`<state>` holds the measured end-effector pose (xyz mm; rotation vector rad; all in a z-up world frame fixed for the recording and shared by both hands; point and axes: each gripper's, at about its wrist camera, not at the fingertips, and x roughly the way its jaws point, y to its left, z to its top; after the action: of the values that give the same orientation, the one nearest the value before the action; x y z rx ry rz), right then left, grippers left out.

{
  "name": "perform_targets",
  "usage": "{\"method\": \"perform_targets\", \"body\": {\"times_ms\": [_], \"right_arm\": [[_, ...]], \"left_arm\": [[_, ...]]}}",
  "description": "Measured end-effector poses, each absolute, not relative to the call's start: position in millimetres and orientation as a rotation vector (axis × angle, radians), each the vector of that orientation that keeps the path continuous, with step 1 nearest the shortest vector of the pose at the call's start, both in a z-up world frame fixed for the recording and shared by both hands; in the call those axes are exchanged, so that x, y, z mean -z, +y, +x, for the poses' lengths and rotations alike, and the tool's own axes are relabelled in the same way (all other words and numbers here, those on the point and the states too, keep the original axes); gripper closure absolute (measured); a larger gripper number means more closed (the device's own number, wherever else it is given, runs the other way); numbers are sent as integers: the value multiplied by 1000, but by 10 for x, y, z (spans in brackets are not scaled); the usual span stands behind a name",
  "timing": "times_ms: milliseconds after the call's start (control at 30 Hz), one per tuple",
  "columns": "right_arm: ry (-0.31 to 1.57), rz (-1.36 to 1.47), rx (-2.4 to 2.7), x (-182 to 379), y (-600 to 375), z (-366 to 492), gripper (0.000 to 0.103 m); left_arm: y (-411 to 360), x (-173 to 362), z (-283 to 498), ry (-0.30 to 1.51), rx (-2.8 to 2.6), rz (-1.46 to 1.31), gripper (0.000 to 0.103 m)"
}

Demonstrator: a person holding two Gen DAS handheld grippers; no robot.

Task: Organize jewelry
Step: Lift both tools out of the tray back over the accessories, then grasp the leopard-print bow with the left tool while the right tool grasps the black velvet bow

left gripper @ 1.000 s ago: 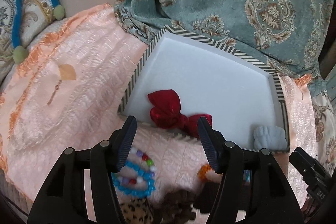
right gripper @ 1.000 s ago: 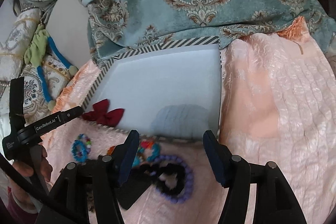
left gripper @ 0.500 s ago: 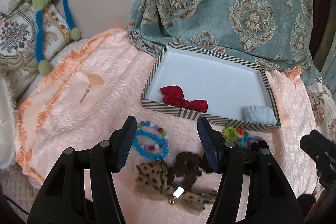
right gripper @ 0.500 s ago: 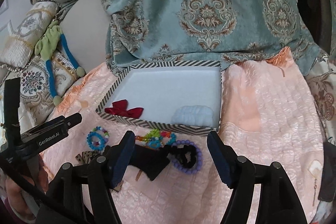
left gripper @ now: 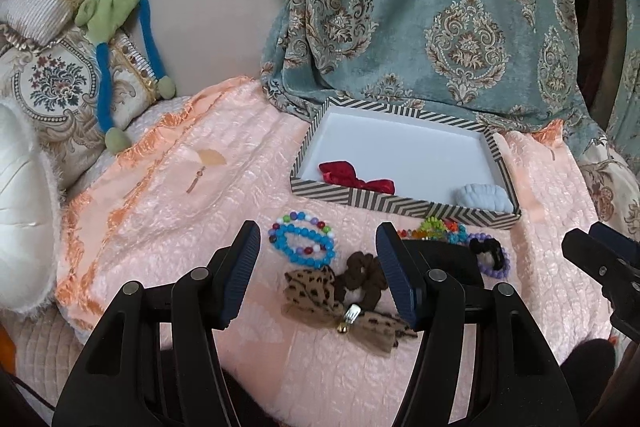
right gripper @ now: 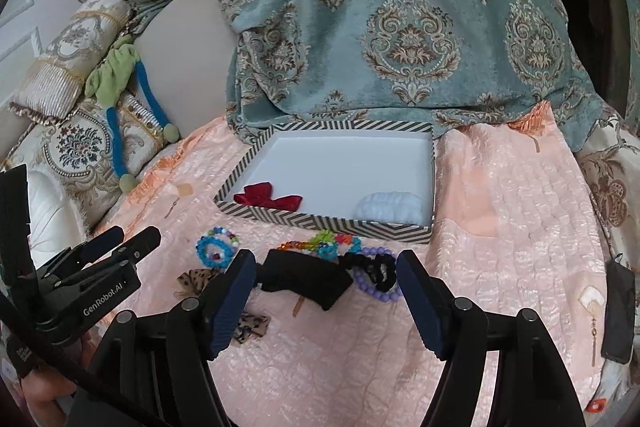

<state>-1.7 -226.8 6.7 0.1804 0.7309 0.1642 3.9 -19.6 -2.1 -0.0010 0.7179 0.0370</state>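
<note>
A striped box point(left gripper: 400, 205) point(right gripper: 320, 221) with a white inside holds a red bow point(left gripper: 356, 177) point(right gripper: 268, 197) and a pale blue scrunchie point(left gripper: 484, 197) point(right gripper: 390, 207). In front of it on the pink cloth lie blue bead bracelets point(left gripper: 304, 239) point(right gripper: 214, 247), a leopard bow point(left gripper: 320, 293), a brown scrunchie point(left gripper: 362, 275), a colourful bead bracelet point(right gripper: 328, 243), a black bow point(right gripper: 308, 277) and a purple bead bracelet with a black scrunchie point(right gripper: 378, 275). My left gripper point(left gripper: 316, 259) is open and empty above the bracelets. My right gripper point(right gripper: 324, 287) is open and empty above the black bow.
A teal patterned curtain point(left gripper: 440, 7) hangs behind the box. Embroidered cushions point(left gripper: 60, 79) and a green and blue plush toy point(left gripper: 116, 11) lie at the left. A dark flat object point(right gripper: 618, 311) lies at the right edge of the cloth.
Both grippers have pulled back and up from the box. The loose items in front of the box have come into full view. Both stay open.
</note>
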Motion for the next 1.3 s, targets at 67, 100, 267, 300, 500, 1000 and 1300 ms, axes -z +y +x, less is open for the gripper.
{"method": "perform_targets", "body": {"times_ms": [67,100,267,300,500,1000,1300], "right_arm": [[728,171,-163,-90,-2234,-71,32],[724,166,-164,-105,-2219,-109,32],[714,164,-171,-135,-2158,-234,29],[714,164,-171,-135,-2158,-234,29],[717,170,-182,-103,-2139,-353,29],[801,171,-244,351,-2160,-213,28],[849,77,-302,579,-2119,176,28]], "left_arm": [[-181,3,-24,713,-35,-5,43],[-171,-10,-58,709,-33,-8,43],[-145,-65,-208,692,-29,-7,43],[-137,-70,-233,691,-26,-9,43],[20,-41,-251,751,21,-101,43],[266,621,-21,1009,97,-358,43],[249,1034,224,1093,58,-424,39]]}}
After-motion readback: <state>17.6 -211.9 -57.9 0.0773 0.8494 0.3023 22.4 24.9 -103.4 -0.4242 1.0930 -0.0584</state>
